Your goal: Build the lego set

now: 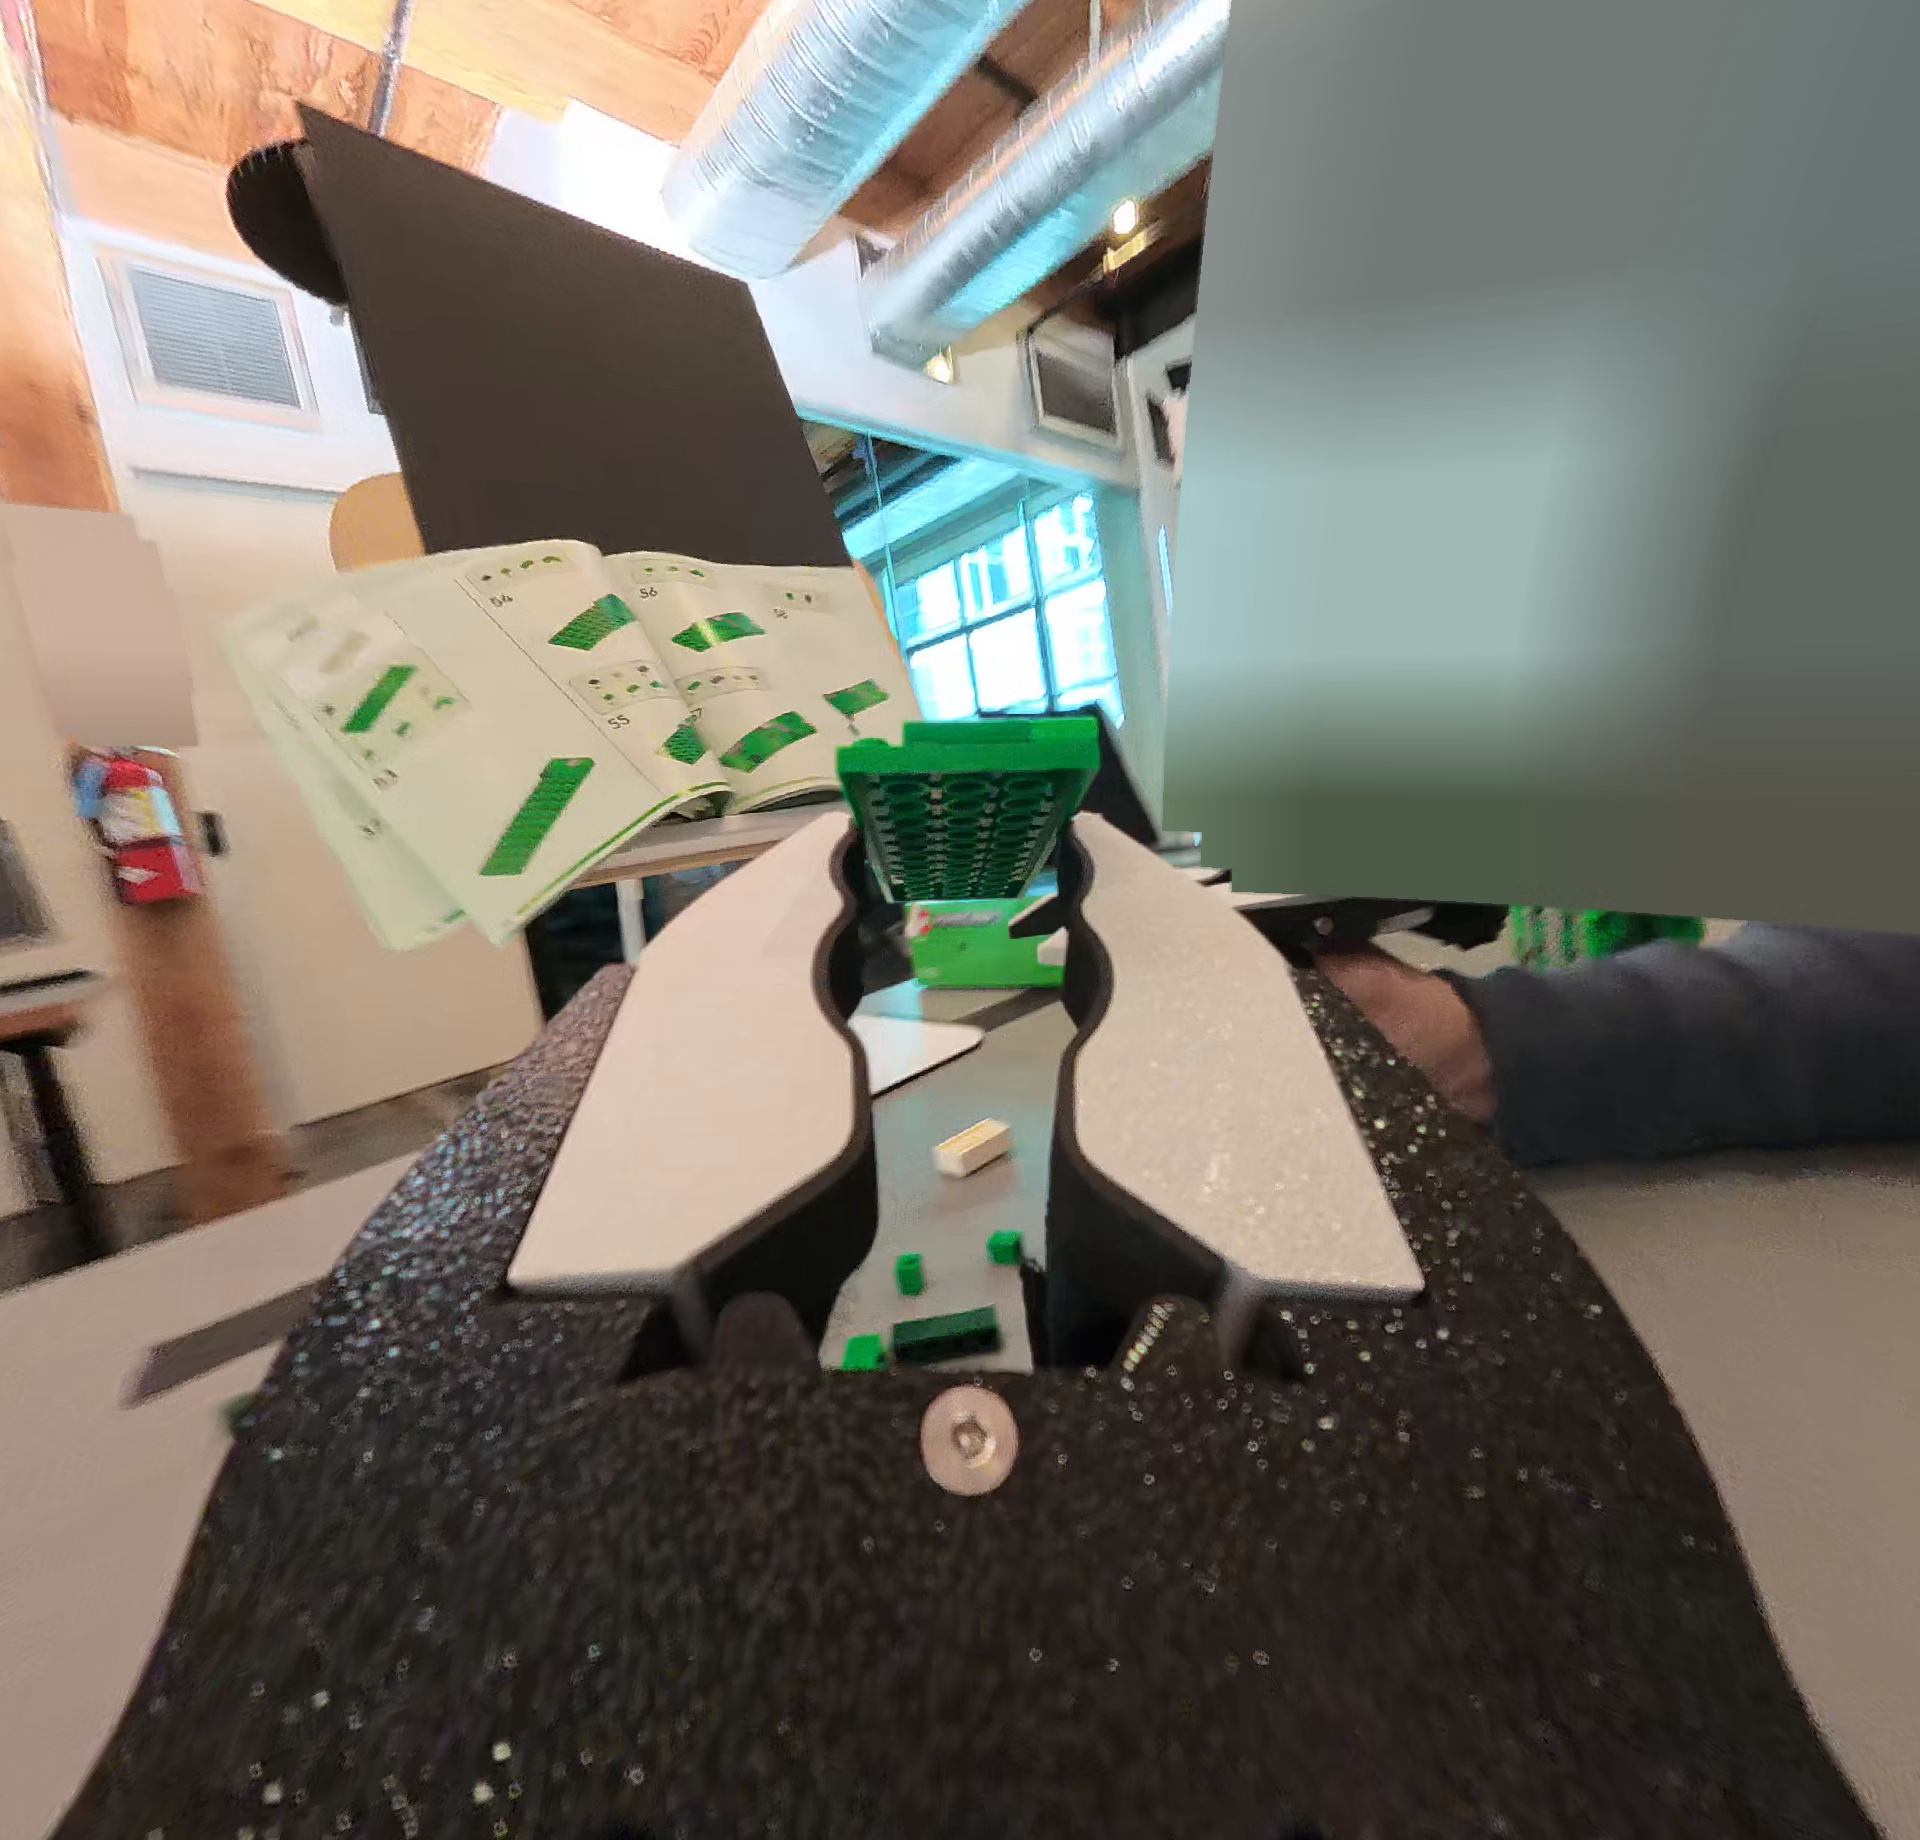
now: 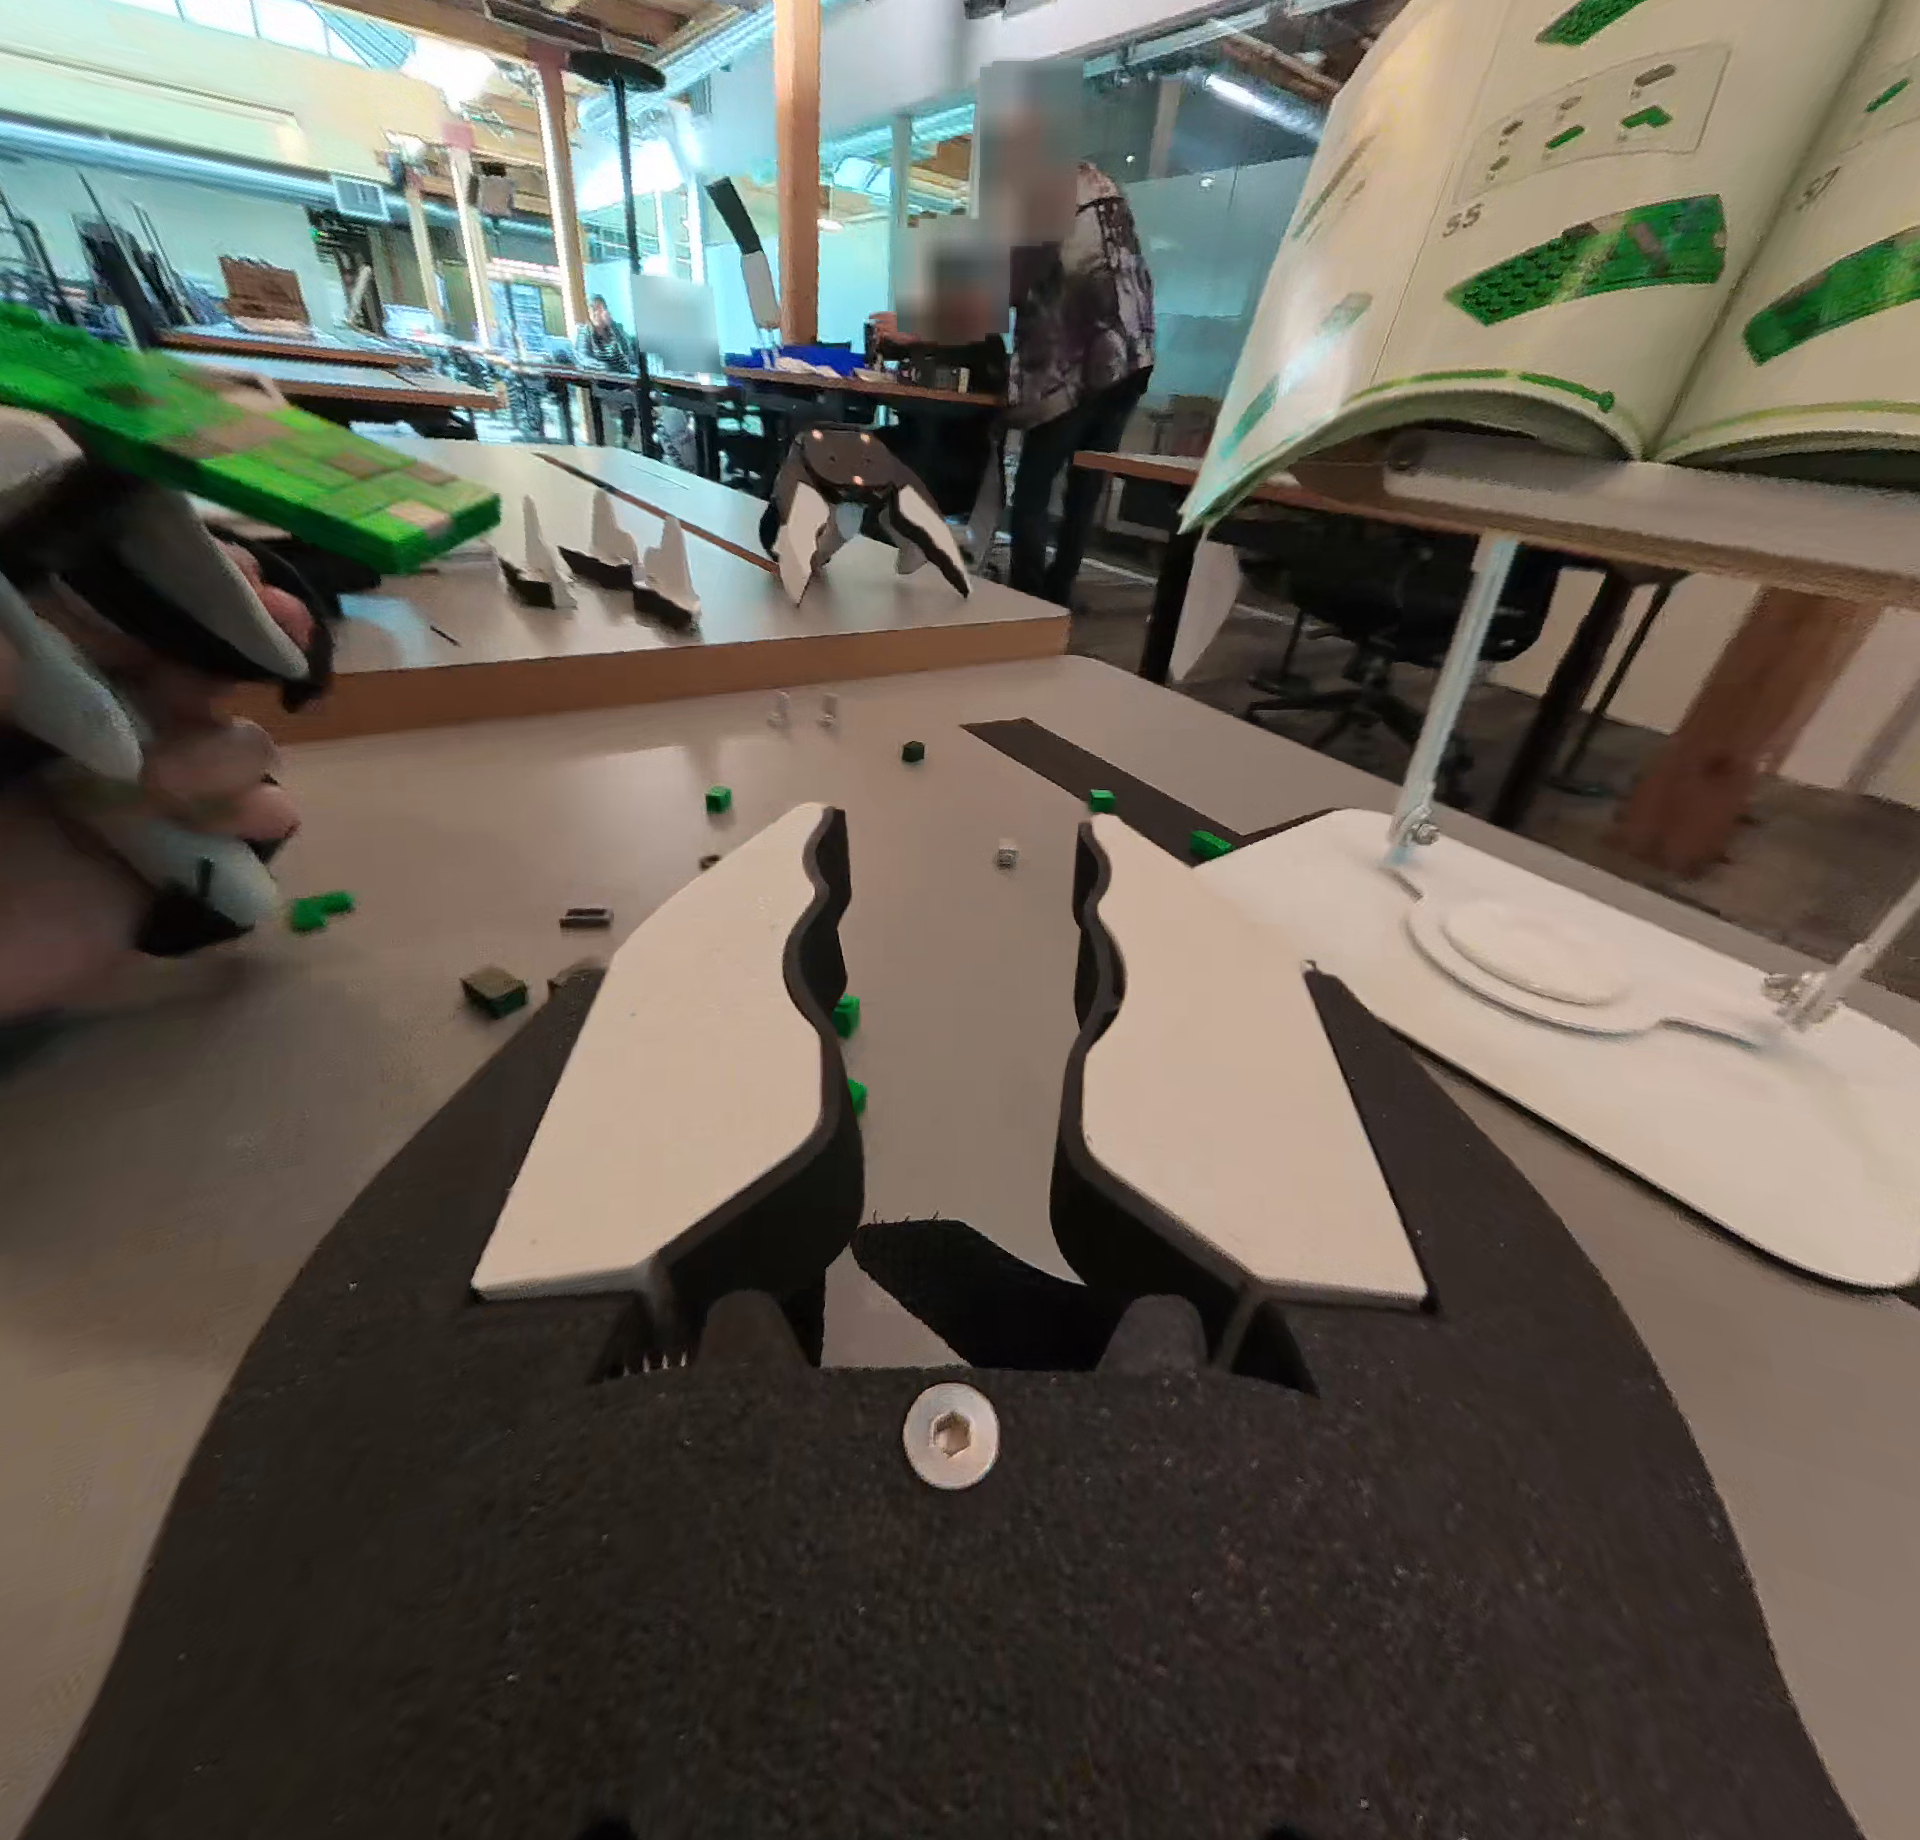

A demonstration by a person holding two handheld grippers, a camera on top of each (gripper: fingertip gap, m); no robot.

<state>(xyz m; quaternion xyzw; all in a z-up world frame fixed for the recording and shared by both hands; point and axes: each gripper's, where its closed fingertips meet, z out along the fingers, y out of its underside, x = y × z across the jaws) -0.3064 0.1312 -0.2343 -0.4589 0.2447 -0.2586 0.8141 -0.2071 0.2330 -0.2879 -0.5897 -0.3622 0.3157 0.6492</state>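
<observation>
My left gripper (image 1: pixel 961 855) is shut on a green lego plate assembly (image 1: pixel 971 803) and holds it tilted above the table, underside toward the camera. The same assembly (image 2: pixel 260 440) shows at the far left of the right wrist view, held by the left gripper in a hand. My right gripper (image 2: pixel 956 834) is open and empty, low over the grey table (image 2: pixel 520 834). Small green bricks (image 2: pixel 322 907) and dark bricks (image 2: pixel 494 990) lie scattered in front of it. A white brick (image 1: pixel 971 1146) and small green bricks (image 1: pixel 909 1271) lie below the left gripper.
An open instruction booklet (image 2: pixel 1558 232) rests on a white stand (image 2: pixel 1558 1011) at the right. A green box (image 1: pixel 977 943) lies behind the held assembly. Another gripper (image 2: pixel 862 512) and spare fingers (image 2: pixel 603 554) sit on the far table. People stand farther back.
</observation>
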